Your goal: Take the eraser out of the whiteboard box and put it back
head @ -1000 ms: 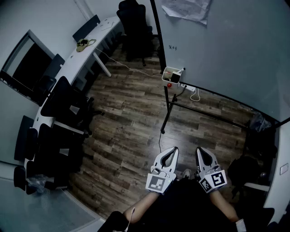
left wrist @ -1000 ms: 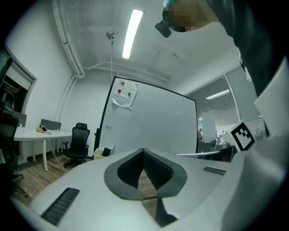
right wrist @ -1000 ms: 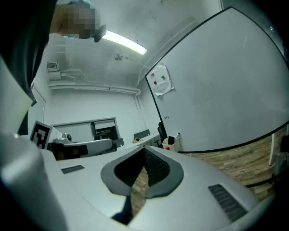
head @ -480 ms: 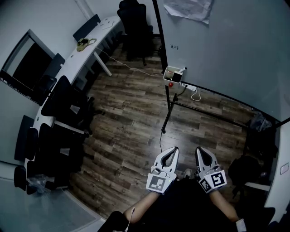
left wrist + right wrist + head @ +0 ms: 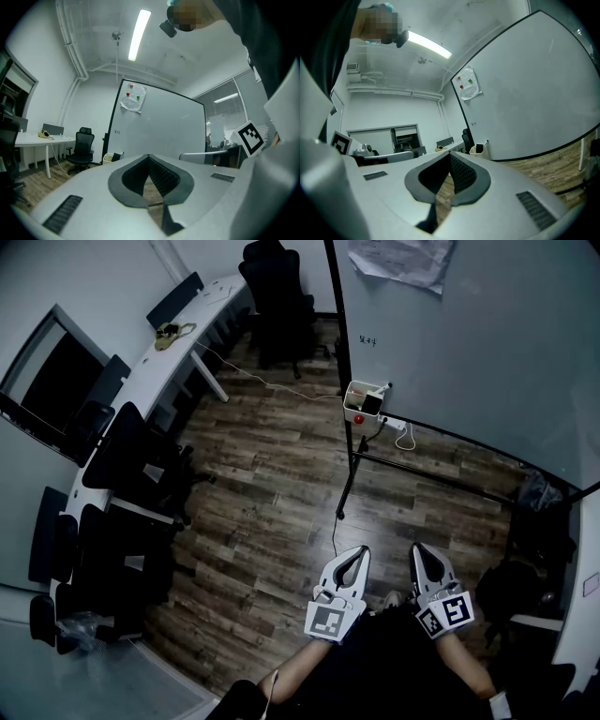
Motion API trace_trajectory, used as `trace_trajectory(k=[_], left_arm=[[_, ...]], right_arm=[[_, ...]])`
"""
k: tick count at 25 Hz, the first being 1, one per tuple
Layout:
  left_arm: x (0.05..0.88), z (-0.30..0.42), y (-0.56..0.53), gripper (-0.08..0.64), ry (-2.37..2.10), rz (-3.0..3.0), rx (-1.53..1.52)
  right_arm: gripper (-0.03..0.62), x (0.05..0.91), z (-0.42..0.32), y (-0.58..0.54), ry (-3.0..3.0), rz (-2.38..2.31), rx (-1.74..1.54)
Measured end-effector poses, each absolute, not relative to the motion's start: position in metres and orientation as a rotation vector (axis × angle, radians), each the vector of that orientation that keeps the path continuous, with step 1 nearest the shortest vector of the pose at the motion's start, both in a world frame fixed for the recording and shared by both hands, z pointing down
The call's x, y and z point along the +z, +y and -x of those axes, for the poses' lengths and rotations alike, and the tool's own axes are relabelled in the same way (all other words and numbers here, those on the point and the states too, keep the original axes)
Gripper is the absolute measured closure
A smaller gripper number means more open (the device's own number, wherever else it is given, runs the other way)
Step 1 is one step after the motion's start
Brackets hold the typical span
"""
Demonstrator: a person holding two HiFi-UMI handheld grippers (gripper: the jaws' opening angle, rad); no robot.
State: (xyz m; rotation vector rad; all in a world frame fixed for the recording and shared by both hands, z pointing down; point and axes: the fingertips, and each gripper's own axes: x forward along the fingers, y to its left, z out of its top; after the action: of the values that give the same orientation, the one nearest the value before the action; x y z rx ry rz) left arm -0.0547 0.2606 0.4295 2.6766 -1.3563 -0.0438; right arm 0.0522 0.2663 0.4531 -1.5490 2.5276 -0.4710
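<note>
The whiteboard box [image 5: 356,392] is a small white box fixed at the lower left corner of the whiteboard [image 5: 469,343]. A dark eraser [image 5: 370,404] stands in it, with a red object just below it. My left gripper [image 5: 353,552] and right gripper [image 5: 421,550] are side by side at the bottom of the head view, well short of the box, both shut and empty. In the left gripper view the left gripper [image 5: 149,157] points level at the board, with the box [image 5: 108,158] far off. In the right gripper view the right gripper [image 5: 451,155] also points toward the box [image 5: 477,149].
The whiteboard's stand [image 5: 349,474] has black legs on the wooden floor, and a power strip with a white cable [image 5: 394,425] lies by it. A long white desk [image 5: 178,357] with black office chairs [image 5: 141,460] lines the left side. Dark bags [image 5: 525,568] sit at right.
The head view has shifted a little, so the box and whiteboard sit slightly further right and lower. Both grippers keep their pose and stay shut.
</note>
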Motion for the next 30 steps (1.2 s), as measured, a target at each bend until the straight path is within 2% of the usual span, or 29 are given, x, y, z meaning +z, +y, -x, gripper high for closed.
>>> trace_trajectory(k=[13,30], left_arm=[[0.435,0.060,0.226,0.554,-1.341,-2.665,-0.059],[0.443,-0.005,0.105,0.554,-1.469,-2.603,-0.011]], right_arm=[[0.577,0.452,-0.061,0.228,2.491,1.629,-0.456],[0.577,0.456,-0.103,0.100,2.592,1.429,-0.491]])
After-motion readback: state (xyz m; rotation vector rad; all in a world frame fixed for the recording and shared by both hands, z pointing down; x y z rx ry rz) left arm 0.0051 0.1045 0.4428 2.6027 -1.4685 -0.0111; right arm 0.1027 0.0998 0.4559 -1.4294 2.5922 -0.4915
